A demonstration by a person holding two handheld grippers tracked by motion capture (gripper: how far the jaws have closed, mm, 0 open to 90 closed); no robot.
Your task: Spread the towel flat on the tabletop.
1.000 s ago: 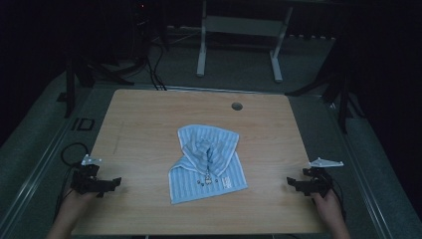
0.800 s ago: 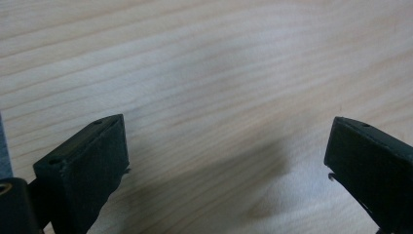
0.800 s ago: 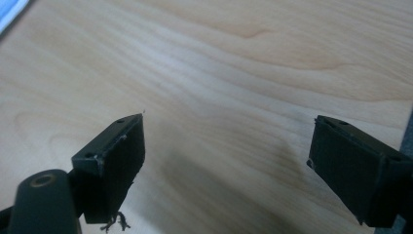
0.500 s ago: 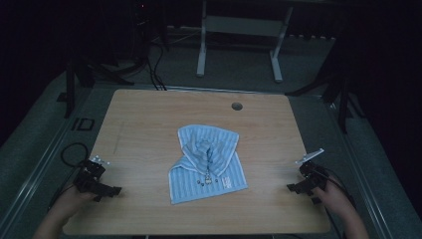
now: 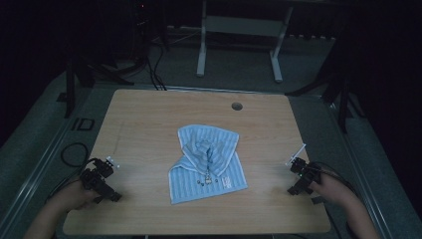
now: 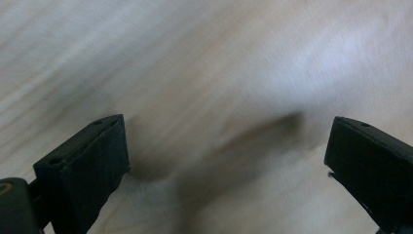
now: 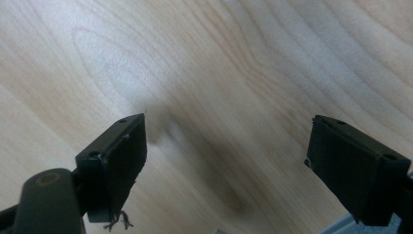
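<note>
Both grippers idle at the table's near corners, garment untouched.

High view: crumpled blue striped cloth garment (image 5: 208, 162) lies mid-table on the light wooden table (image 5: 149, 114); left gripper (image 5: 101, 178) and right gripper (image 5: 300, 175) sit well apart from it. Gripper views: both jaws spread wide, empty; next probably reaching inward.

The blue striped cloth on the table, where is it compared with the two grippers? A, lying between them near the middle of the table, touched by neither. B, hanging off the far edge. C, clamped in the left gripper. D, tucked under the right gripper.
A: the blue striped cloth lies crumpled mid-table, apart from the left gripper and the right gripper, whose jaws stand open over bare wood.
</note>
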